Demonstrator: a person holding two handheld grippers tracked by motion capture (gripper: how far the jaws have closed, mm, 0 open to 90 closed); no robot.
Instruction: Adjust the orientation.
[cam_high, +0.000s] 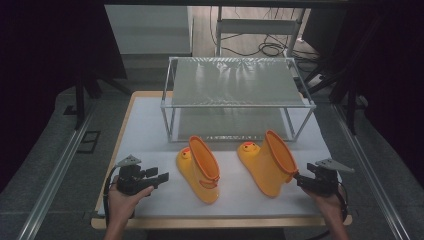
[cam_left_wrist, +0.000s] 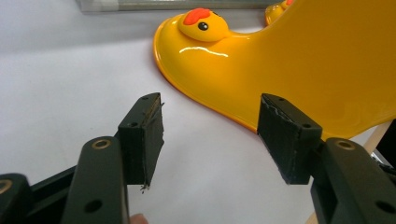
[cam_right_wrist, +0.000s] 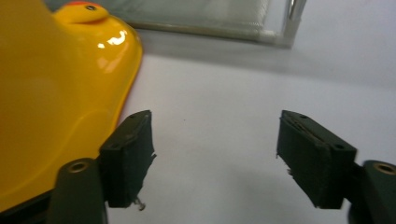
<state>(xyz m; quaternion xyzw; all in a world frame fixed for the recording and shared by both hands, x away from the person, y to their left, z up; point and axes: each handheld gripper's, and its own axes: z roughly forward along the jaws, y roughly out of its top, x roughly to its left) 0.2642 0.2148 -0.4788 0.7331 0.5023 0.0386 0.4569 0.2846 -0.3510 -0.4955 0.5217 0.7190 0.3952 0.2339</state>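
Note:
Two yellow duck-faced rubber boots stand on the white table. The left boot (cam_high: 199, 170) is near the middle and the right boot (cam_high: 267, 162) stands beside it. My left gripper (cam_high: 161, 178) rests low at the front left, open, a short way left of the left boot. In the left gripper view the boot's toe and duck face (cam_left_wrist: 280, 60) lie just beyond the open gripper (cam_left_wrist: 210, 135). My right gripper (cam_high: 300, 179) is open and sits right beside the right boot's heel. The right gripper view has that boot (cam_right_wrist: 51, 93) against the left jaw, with nothing between the jaws of the gripper (cam_right_wrist: 215, 154).
A two-tier metal wire shelf (cam_high: 235, 95) stands at the back of the table (cam_high: 150, 125), just behind the boots. The table's wooden front edge (cam_high: 220, 222) runs close under both hands. Cables and dark gear lie beyond the shelf.

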